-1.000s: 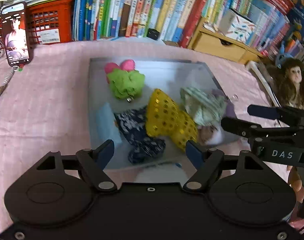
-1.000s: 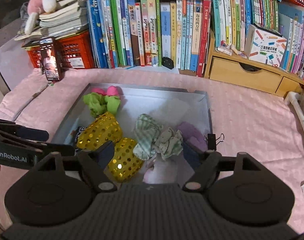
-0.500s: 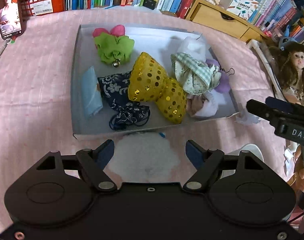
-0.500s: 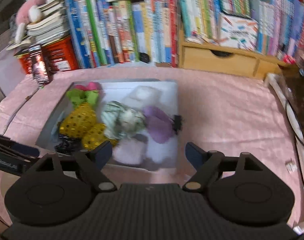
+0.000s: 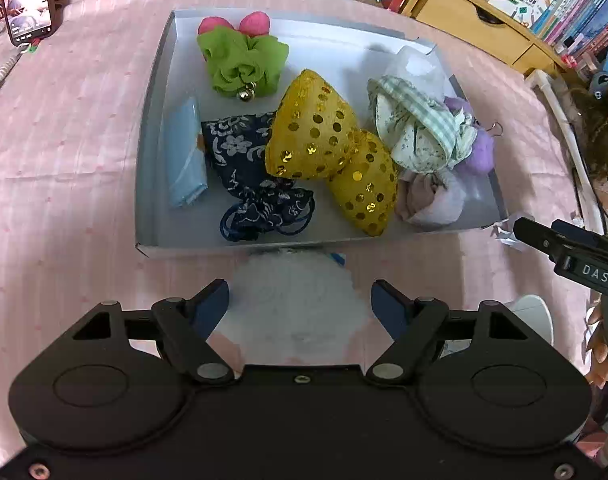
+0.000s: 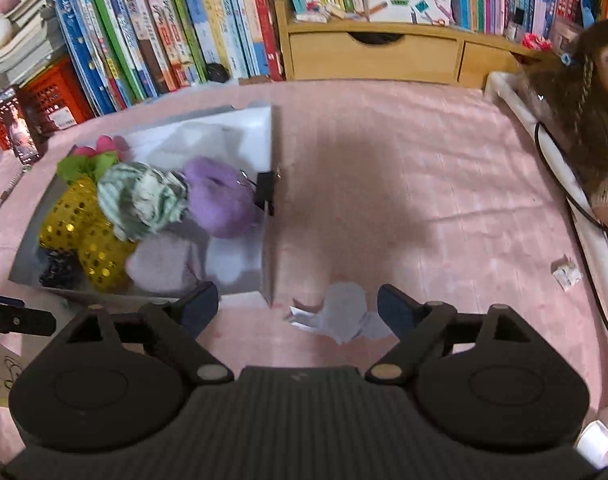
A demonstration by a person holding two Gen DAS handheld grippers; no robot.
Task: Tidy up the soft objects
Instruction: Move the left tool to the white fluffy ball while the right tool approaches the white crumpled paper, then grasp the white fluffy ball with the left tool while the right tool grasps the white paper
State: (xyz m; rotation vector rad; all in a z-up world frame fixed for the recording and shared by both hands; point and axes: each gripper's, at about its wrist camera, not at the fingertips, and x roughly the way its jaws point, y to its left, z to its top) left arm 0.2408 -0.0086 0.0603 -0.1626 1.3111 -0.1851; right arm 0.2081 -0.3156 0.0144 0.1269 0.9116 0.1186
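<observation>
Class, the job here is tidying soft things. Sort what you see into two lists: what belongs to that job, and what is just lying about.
Belongs to the job:
- grey tray
- green scrunchie
- yellow sequin pouches
- navy floral pouch
- purple pompom
- white fluffy piece outside the tray

Just lying about:
- books
- phone
- doll
- wooden drawers

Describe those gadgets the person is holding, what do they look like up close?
Each is a black plastic tool. The left gripper has a smooth body with two round housings, silver pivot pins and angled black links ending in dark blue pads. The right gripper is built the same, but its body is ribbed. Seen from the side, it carries white letters reading DAS. No cables or sleeves show.
</observation>
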